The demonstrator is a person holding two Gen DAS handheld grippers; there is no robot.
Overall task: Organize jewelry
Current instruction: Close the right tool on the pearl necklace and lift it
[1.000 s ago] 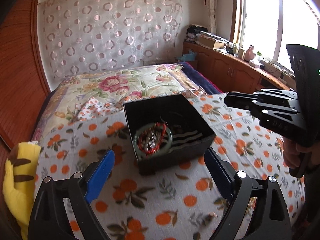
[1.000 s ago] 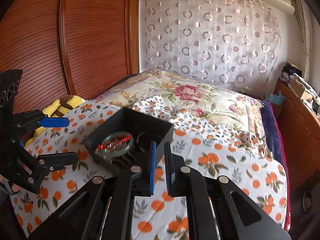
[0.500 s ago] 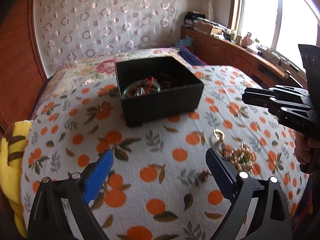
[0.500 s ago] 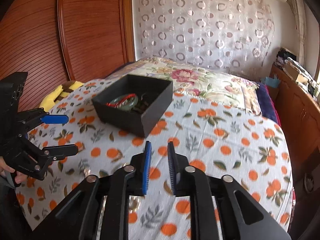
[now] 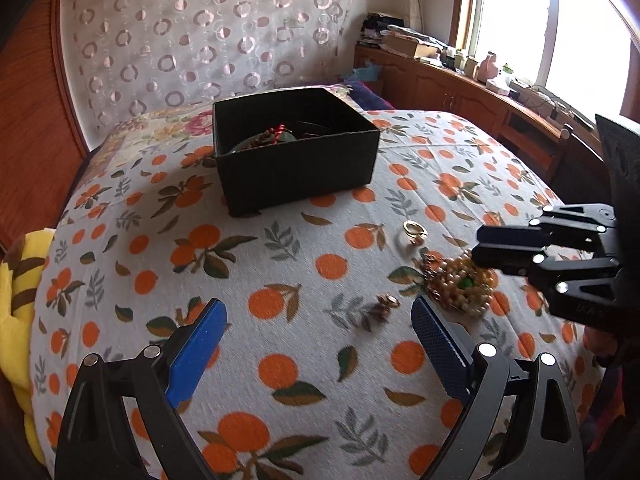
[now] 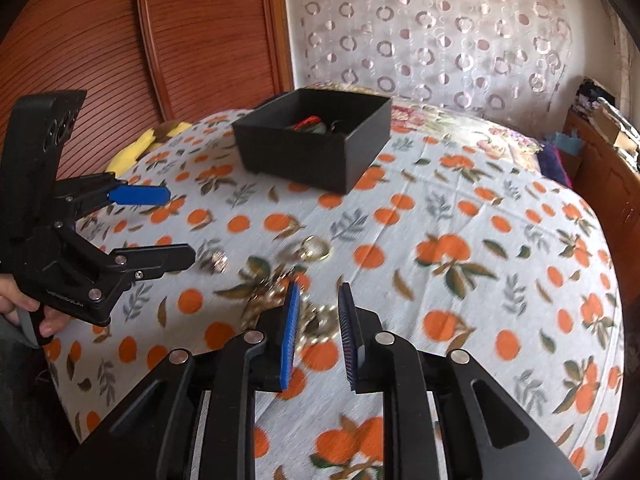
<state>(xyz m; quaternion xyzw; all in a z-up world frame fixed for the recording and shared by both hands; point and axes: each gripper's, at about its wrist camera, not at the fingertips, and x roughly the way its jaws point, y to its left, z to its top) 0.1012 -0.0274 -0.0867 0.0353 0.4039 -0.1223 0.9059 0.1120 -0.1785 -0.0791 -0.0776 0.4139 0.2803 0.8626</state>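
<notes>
A black open box (image 5: 296, 168) (image 6: 316, 152) sits on the orange-print bedspread with a green bangle and red beads inside. Nearer lie a pile of pearl beads (image 5: 460, 284) (image 6: 316, 320), a gold ring (image 5: 414, 230) (image 6: 316, 248) and a small charm (image 5: 386, 304) (image 6: 218, 262). My left gripper (image 5: 318, 312) (image 6: 176, 226) is open wide and holds nothing, just short of the charm. My right gripper (image 6: 319, 290) (image 5: 478, 246) hangs low over the bead pile. Its jaws stand a narrow gap apart, open and gripping nothing.
A yellow striped plush (image 5: 16, 292) (image 6: 136, 148) lies at the bed's left edge by a wooden panel. A wooden cabinet (image 5: 460, 96) with clutter runs under the window at right. A patterned curtain hangs behind the bed.
Both grippers drew back from the box and sank toward the loose jewelry, which came into view. The right jaws parted slightly from nearly shut.
</notes>
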